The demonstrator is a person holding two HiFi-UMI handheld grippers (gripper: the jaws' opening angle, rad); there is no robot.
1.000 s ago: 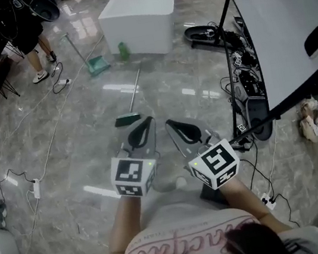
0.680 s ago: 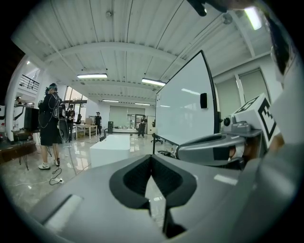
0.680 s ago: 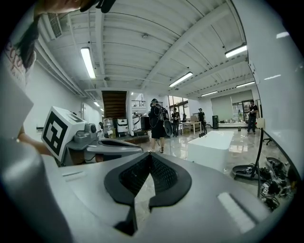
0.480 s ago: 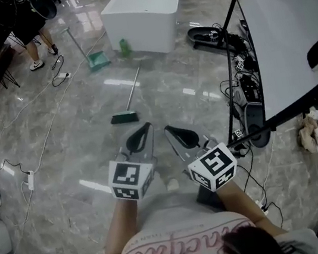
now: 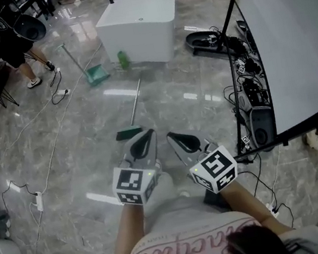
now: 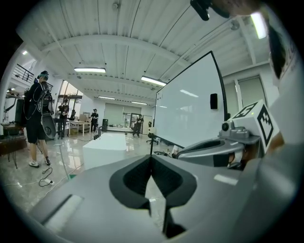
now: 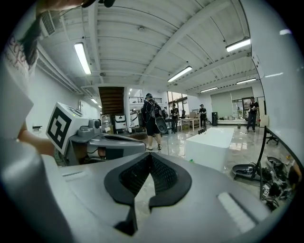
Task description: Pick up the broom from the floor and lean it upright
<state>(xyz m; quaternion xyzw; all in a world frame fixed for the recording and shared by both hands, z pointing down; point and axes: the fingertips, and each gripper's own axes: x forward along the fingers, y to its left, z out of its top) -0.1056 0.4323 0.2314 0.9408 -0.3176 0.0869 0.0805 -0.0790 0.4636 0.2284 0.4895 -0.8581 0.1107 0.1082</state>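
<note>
Broom (image 5: 135,105) lies flat on floor, untouched. Left gripper (image 5: 147,134) and right gripper (image 5: 172,135) both closed, empty. Pickup and leaning remain.

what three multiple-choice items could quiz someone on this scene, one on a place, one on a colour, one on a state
1. Where is the broom?
A. lying flat on the floor
B. propped upright
C. lifted into the air

2. What colour is the broom's head?
A. red
B. green
C. yellow

3. How do the left hand-held gripper and the right hand-held gripper stand?
A. both open
B. both shut on the broom
C. both shut and empty

Answers:
1 A: the head view shows the handle and head flat on the tiles.
2 B: the head is dark green against the grey tiles.
3 C: each gripper view shows the jaw tips together with nothing between them.
</note>
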